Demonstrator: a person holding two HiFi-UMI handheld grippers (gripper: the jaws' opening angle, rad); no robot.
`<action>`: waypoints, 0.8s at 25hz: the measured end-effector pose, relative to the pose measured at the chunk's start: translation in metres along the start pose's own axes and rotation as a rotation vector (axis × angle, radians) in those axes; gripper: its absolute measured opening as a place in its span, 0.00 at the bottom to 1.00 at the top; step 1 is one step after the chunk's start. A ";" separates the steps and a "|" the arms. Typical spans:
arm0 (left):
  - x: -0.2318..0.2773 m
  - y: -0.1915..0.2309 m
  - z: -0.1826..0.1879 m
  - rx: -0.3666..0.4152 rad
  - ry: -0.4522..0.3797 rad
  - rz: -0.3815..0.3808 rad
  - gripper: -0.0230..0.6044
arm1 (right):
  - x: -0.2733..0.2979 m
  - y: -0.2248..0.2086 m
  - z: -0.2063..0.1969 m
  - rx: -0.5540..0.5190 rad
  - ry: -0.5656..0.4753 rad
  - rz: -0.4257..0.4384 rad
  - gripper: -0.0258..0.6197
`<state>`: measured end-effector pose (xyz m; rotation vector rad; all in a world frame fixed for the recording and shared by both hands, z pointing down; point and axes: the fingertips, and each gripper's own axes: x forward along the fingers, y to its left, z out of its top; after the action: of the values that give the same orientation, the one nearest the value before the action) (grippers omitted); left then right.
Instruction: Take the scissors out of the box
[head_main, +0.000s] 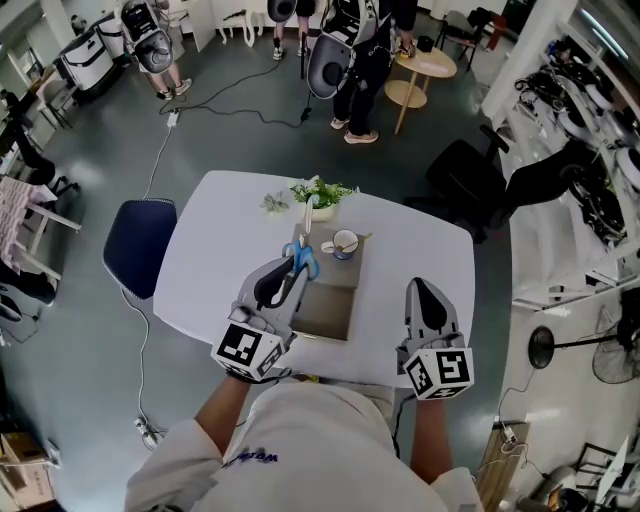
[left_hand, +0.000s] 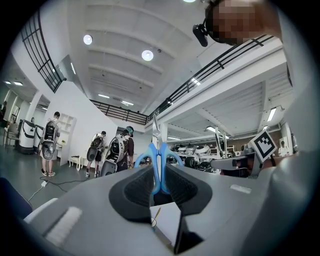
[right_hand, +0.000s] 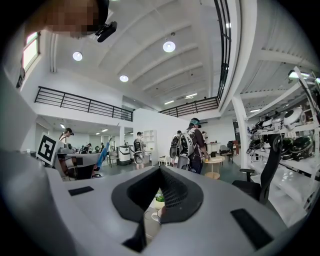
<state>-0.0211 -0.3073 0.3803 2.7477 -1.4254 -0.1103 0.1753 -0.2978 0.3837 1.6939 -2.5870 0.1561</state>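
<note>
Blue-handled scissors (head_main: 301, 259) are clamped in my left gripper (head_main: 289, 272), which is shut on their handles. The blades point up and away, above the far left part of the open cardboard box (head_main: 328, 312) on the white table (head_main: 220, 230). In the left gripper view the scissors (left_hand: 160, 167) stand upright between the pads, clear of the box. My right gripper (head_main: 421, 291) hovers level to the right of the box, its jaws shut with nothing in them. The right gripper view shows the same, right gripper (right_hand: 161, 192) shut and empty, and the scissors (right_hand: 102, 155) far to the left.
A small potted plant (head_main: 321, 196) stands at the table's far edge. A white cup (head_main: 345, 243) sits at the box's far end. A blue chair (head_main: 139, 245) is left of the table, a black chair (head_main: 466, 178) to its right. People stand farther back.
</note>
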 end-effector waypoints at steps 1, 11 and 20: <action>0.000 0.000 0.001 0.002 0.000 0.001 0.16 | 0.000 0.000 0.000 0.000 -0.001 0.001 0.04; 0.001 0.000 0.000 0.008 0.001 0.003 0.16 | 0.001 0.000 -0.001 -0.002 -0.002 -0.001 0.04; 0.002 -0.001 0.002 0.014 0.002 0.000 0.16 | 0.000 0.002 0.001 -0.003 0.000 0.010 0.04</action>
<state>-0.0196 -0.3082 0.3782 2.7583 -1.4313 -0.0974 0.1735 -0.2966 0.3829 1.6799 -2.5947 0.1522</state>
